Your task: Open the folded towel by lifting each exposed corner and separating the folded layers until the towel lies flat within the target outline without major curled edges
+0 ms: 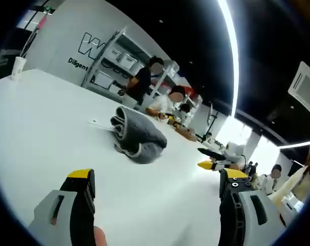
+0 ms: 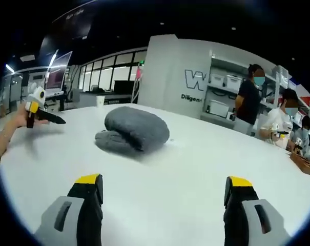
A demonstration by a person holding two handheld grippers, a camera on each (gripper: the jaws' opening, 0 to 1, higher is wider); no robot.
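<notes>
Both jaws wide, empty, above bare counter (image 2: 195,164). Towel (image 2: 134,130) folded mid-counter, untouched. Best: approach low, pinch top-layer corner only, peel outward slowly.

Wall (image 2: 167,66), large "W", partial "Diligen"

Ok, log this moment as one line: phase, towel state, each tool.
phase: approach | grey towel: folded bundle on white table, untouched | left tool: open, short of towel | right tool: open, short of towel
</notes>
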